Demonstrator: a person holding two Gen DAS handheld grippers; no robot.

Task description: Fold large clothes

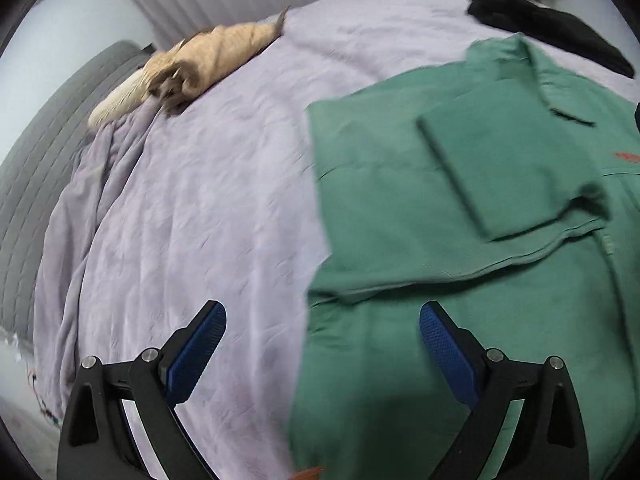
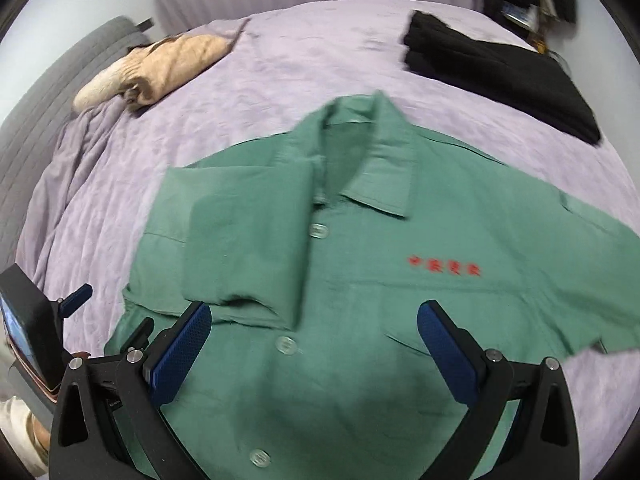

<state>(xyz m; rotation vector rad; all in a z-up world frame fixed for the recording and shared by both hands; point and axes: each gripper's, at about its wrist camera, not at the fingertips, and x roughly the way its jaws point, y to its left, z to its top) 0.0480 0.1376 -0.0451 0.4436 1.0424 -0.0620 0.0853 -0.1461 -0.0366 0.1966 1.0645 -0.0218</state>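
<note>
Both wide-open, empty grippers, left (image 1: 323, 354) and right (image 2: 314, 354), hover over a green shirt (image 2: 360, 280); next, pinch the unfolded sleeve (image 2: 580, 280) at 3 o'clock and fold it inward squarely.

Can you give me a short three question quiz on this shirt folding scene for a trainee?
1. True or false: the left sleeve of the green shirt lies folded in over its front.
2. Which garment lies nearest the grey headboard? A: black garment. B: tan garment. C: green shirt.
3. Fill in: the lettering on the shirt's chest is ____.

Key: 1 true. 2 B. 3 red.
</note>
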